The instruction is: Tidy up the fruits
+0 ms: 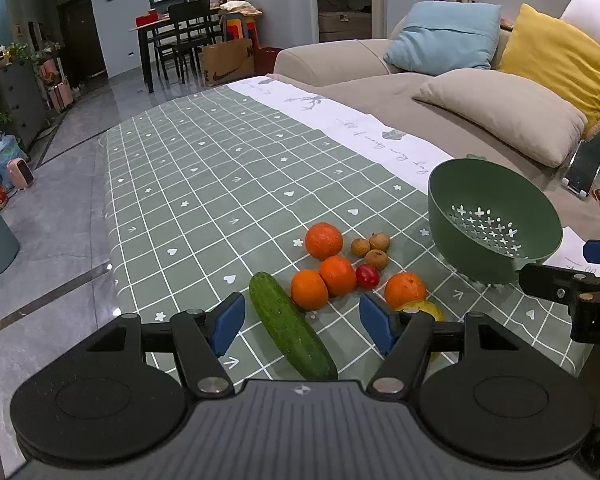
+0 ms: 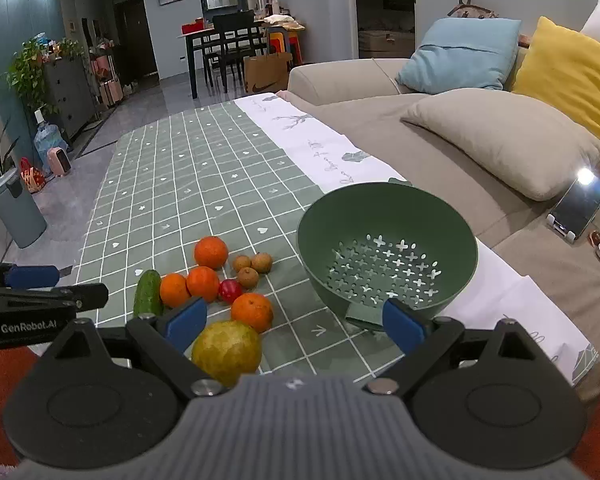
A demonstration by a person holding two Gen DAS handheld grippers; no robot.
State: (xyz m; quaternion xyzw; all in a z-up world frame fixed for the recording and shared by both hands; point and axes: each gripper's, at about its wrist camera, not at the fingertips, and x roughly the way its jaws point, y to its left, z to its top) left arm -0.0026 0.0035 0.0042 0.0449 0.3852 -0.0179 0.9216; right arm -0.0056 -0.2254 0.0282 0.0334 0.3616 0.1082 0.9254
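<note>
A green colander bowl stands empty on the checked tablecloth, at the right in the left wrist view. Several oranges lie beside it with a red plum, three small brown longans, a cucumber and a yellow-green fruit. My left gripper is open, its blue pads either side of the cucumber's near part. My right gripper is open and empty, low over the table, with the yellow-green fruit just inside its left pad.
A beige sofa with blue, yellow and beige cushions runs along the table's right side. A phone on a stand sits on it. The table's left edge drops to a tiled floor with a bin.
</note>
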